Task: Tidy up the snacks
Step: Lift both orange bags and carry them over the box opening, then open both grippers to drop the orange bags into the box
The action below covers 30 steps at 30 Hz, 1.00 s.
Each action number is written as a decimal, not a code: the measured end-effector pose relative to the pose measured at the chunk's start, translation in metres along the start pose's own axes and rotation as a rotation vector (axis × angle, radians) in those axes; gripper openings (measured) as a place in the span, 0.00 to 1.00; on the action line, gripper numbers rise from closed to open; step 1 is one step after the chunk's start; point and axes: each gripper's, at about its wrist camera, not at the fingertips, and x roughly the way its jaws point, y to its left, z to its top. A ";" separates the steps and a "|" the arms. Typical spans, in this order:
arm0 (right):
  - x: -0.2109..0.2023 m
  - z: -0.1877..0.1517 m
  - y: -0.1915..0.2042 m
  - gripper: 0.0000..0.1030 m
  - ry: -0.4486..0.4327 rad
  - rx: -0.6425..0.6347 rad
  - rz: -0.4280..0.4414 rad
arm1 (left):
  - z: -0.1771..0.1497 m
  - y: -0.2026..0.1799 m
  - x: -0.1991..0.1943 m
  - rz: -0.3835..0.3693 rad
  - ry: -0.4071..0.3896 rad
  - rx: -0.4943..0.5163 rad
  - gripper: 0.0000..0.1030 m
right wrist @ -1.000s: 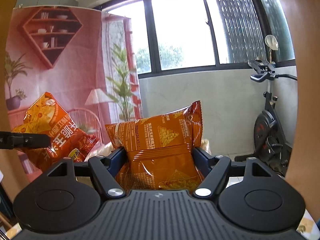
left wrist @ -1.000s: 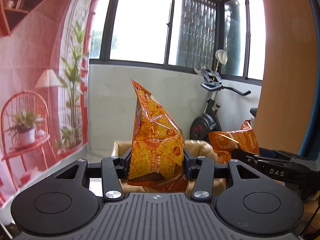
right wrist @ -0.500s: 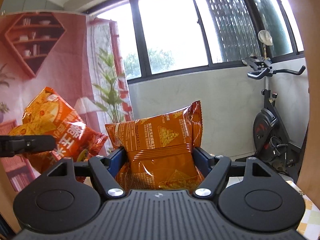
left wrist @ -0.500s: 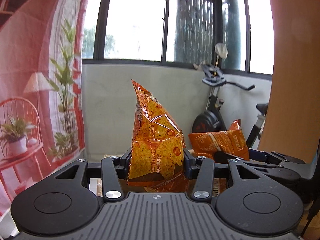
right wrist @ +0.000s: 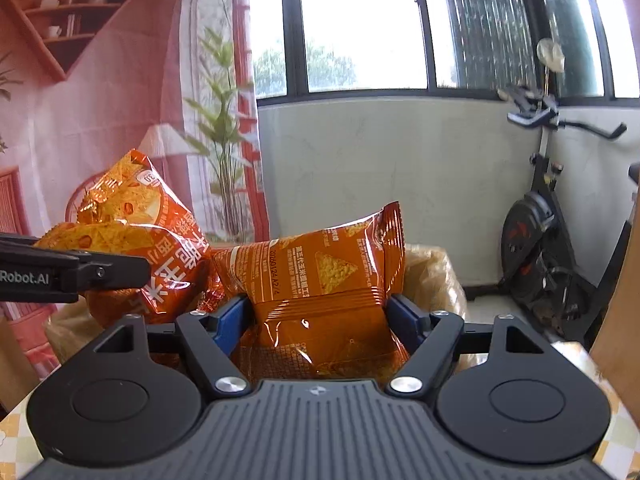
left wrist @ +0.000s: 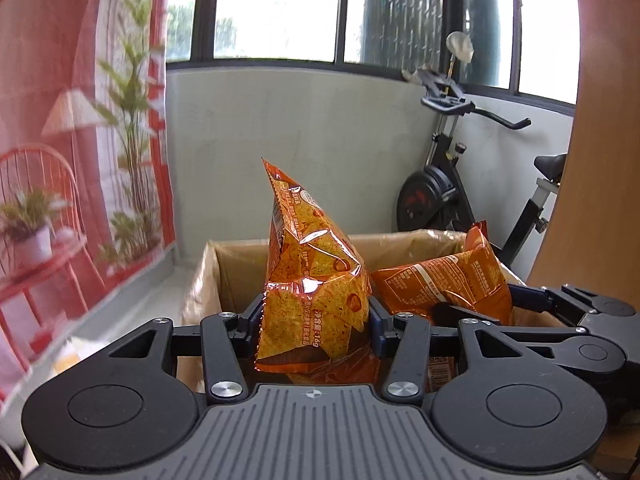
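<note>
Two orange corn chip bags: one [left wrist: 316,280] upright, one [left wrist: 444,280] lying sideways beside it. One cardboard box [left wrist: 236,256] behind them. Two black grippers, the left gripper [left wrist: 316,322] and the right gripper [right wrist: 320,316]. One exercise bike [left wrist: 452,184] by the wall.

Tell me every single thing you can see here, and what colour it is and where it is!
snack bags: two, orange; one stands upright in the left gripper, one sits in the right gripper, both over the box.
cardboard box: one, brown, open, just beyond the grippers.
exercise bike: one, black, by the wall on the right.
windows: a row, dark frames, above the pale wall.
backdrop cloth: one, pink-red, printed with a shelf, a lamp and plants, on the left.
left gripper: one, black, closed on its bag.
right gripper: one, black with blue pads, closed on its bag.
</note>
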 end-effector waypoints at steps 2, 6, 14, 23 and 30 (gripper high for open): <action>0.003 -0.004 -0.002 0.75 0.022 0.006 0.004 | -0.002 0.002 0.001 -0.002 0.014 0.002 0.53; 0.005 -0.007 -0.005 0.78 0.052 0.019 0.000 | -0.004 0.000 -0.001 0.018 0.023 0.050 0.61; -0.001 -0.010 -0.011 0.83 0.097 0.055 -0.019 | -0.002 0.002 -0.013 0.047 0.023 0.052 0.67; -0.024 -0.008 -0.009 0.83 0.091 0.053 -0.015 | -0.002 0.005 -0.040 0.071 -0.001 0.035 0.67; -0.059 -0.012 -0.010 0.83 0.055 0.062 0.011 | -0.004 0.003 -0.079 0.089 -0.052 0.061 0.67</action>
